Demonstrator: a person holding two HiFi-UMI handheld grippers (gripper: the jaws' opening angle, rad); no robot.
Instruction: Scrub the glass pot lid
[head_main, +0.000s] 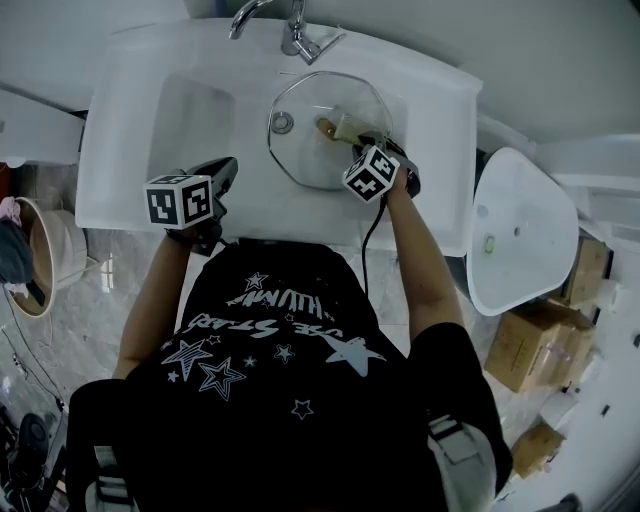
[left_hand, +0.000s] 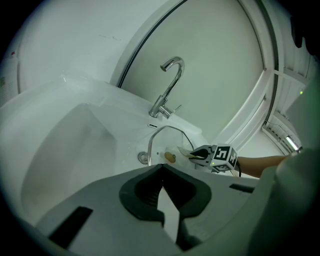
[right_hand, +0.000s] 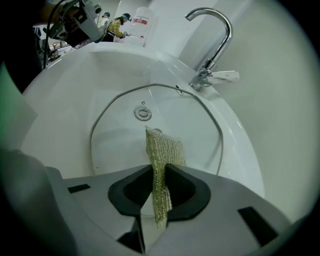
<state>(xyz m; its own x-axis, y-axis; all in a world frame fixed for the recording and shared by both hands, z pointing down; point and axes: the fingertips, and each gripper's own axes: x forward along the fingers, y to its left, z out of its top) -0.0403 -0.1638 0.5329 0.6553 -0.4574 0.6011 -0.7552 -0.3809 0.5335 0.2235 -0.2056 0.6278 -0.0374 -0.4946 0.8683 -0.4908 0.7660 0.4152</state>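
Glass pot lid lies in the sink basin, below the faucet.
Head view: my right tongs clamp a scouring pad at the lid's knob; my left tongs hang over the front rim, well apart. Left gripper view: tongs together, empty. Right gripper view: the pad hides the lid's centre; the bottle label is unreadable.

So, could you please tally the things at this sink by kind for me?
Hand-held grippers: 2 (left hand-held gripper, right hand-held gripper)
Glass pot lid: 1
Scouring pad: 1
Tap: 1
Sink: 1
Total: 6
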